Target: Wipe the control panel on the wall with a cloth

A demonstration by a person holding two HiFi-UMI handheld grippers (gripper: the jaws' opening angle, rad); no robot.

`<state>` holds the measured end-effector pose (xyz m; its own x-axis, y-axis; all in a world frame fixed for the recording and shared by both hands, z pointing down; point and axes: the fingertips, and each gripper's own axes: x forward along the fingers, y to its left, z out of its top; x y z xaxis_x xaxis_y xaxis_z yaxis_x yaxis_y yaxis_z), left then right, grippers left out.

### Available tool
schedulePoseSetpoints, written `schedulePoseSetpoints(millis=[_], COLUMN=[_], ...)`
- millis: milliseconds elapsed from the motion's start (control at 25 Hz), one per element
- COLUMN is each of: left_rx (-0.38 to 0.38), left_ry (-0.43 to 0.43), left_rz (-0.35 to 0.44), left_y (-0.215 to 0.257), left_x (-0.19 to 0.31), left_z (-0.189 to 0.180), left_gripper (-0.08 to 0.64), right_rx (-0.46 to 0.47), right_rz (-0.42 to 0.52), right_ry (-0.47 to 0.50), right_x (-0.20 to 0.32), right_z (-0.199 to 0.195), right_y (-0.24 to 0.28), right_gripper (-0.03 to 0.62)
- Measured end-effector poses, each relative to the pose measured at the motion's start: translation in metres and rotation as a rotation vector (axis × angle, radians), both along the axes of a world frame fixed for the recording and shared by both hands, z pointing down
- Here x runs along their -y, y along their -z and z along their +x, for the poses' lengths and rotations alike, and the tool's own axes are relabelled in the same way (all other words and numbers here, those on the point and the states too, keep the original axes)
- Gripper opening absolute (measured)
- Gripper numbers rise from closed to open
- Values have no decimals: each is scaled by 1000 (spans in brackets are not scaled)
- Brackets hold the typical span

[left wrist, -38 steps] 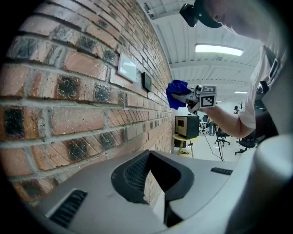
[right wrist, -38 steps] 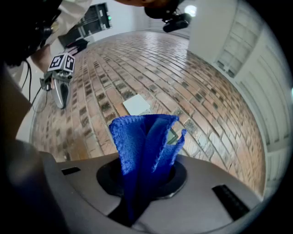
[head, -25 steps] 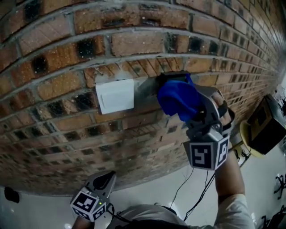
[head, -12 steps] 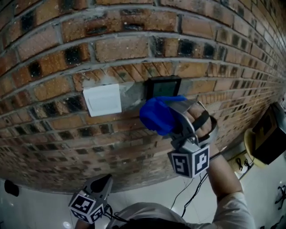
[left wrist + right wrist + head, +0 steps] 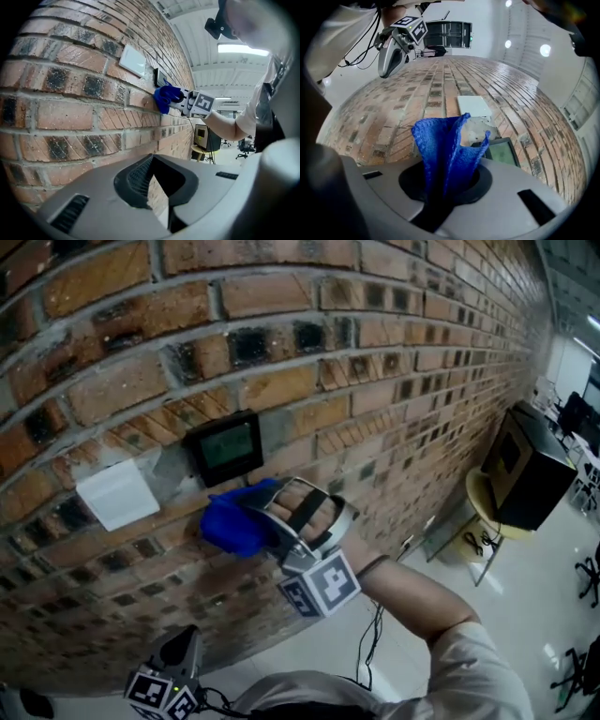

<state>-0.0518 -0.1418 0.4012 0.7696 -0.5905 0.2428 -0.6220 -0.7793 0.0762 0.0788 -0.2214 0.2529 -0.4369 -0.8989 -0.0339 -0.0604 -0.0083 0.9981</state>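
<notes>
The control panel (image 5: 225,448) is a small black box with a greenish screen, set in the brick wall (image 5: 394,343). My right gripper (image 5: 246,521) is shut on a blue cloth (image 5: 232,523) and holds it against the bricks just below the panel. In the right gripper view the cloth (image 5: 445,150) stands bunched up out of the jaws, with the panel (image 5: 501,152) right behind it. My left gripper (image 5: 173,681) hangs low by the wall, shut and holding nothing. The left gripper view shows the cloth (image 5: 164,96) and the panel (image 5: 159,77) far along the wall.
A white blank plate (image 5: 117,493) sits on the wall left of the panel. At the right, a black box (image 5: 520,470) rests on a yellow stool (image 5: 483,502). Cables (image 5: 375,634) trail down the wall to the pale floor.
My right gripper has slid down and left with the cloth, from over the panel to the bricks below it, so the screen now shows. The head view has swung to the right.
</notes>
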Motion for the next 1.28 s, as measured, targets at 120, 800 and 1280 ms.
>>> schedulePoseSetpoints(millis=[120,800,1280], left_rx=[4,-10,-1], left_ry=[-21,17,18], left_rz=[20,7,-12], left_y=[4,-3,-10], left_x=[4,8,1], left_z=[1,-23,-22], left_gripper=[2,0,0], right_rx=[46,42,46], right_rz=[38,231,138], right_ry=[9,-6,-16], right_x=[-19,-10,-10], right_z=[2,-7,-4], right_y=[30,129,56], right_gripper=[89,89,89])
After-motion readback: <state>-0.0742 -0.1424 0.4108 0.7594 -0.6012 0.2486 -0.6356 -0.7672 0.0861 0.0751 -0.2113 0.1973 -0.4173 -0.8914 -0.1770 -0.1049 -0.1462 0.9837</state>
